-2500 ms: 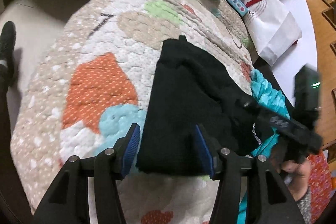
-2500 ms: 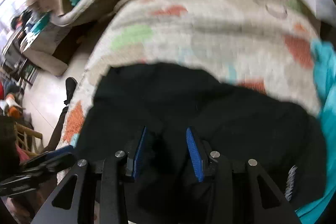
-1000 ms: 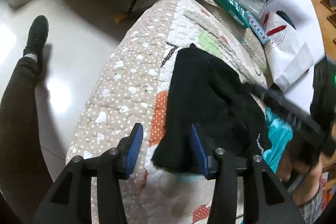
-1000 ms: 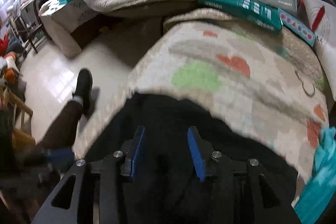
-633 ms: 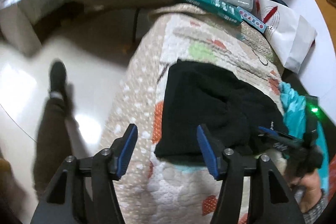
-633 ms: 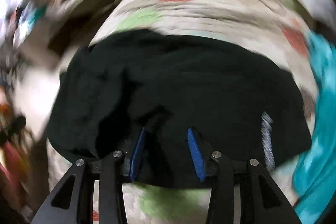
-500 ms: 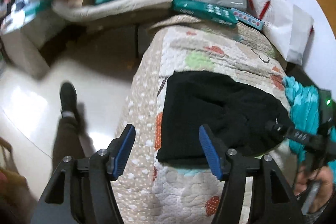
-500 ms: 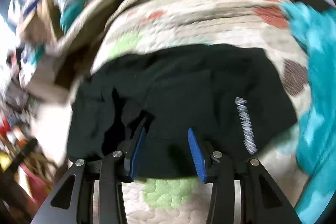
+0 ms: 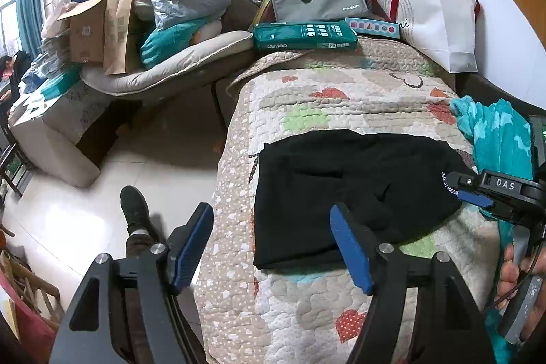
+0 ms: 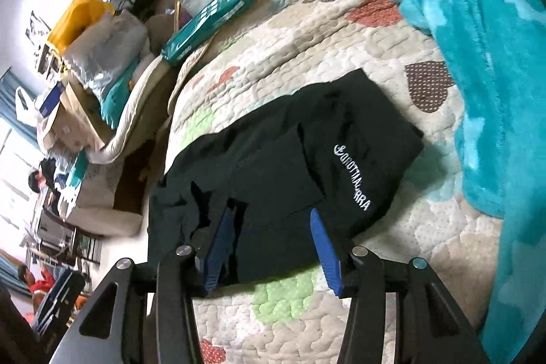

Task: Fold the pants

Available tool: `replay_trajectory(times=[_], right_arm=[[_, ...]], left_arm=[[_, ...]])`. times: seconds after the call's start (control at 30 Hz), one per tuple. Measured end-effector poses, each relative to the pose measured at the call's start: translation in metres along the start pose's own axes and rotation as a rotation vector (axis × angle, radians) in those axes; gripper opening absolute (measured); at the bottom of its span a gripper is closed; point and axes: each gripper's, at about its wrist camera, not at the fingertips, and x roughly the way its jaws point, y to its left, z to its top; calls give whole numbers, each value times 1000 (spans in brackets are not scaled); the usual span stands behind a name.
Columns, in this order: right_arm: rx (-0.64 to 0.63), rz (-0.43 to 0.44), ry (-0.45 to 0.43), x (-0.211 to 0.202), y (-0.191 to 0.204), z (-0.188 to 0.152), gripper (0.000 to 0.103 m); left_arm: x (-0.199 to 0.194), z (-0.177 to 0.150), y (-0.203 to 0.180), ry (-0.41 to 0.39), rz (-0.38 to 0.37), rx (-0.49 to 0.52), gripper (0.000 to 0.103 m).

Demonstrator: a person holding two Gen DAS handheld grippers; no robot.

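Cluttered room behind, the quilt (image 9: pixel 341 111) carries the black pants (image 9: pixel 348 186) folded small beside a teal blanket (image 9: pixel 494 132), with the left gripper (image 9: pixel 273 248) and right gripper (image 10: pixel 269 248) wide apart, empty, so folding looks finished; withdrawing seems next.

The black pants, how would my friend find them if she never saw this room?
Look at the patchwork quilt with colourful hearts. In its middle lie the black pants, folded into a flat bundle beside the fluffy teal blanket. They are the only black thing on the quilt, with white lettering stitched near one edge.
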Motion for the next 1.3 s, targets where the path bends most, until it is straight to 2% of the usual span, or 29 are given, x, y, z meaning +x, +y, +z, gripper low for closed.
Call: replay_trajectory(times=[0.2, 0.53, 0.77, 0.97, 1.2, 1.3], right_arm=[[47, 19, -1, -1, -7, 0, 58], [104, 33, 6, -2, -21, -1, 58], [190, -26, -11, -8, -49, -9, 59], [237, -63, 9, 5, -62, -12, 61], [233, -99, 20, 25, -67, -15, 61], [224, -98, -6, 27, -67, -13, 64]], left_arm=[[5, -2, -1, 25, -11, -5, 71], [37, -1, -5, 110, -57, -15, 71], [70, 28, -22, 194, -211, -31, 71], [105, 71, -70, 252, -332, 82, 71], [155, 97, -127, 342, -482, 136, 71], [172, 108, -154, 343, -511, 193, 71]])
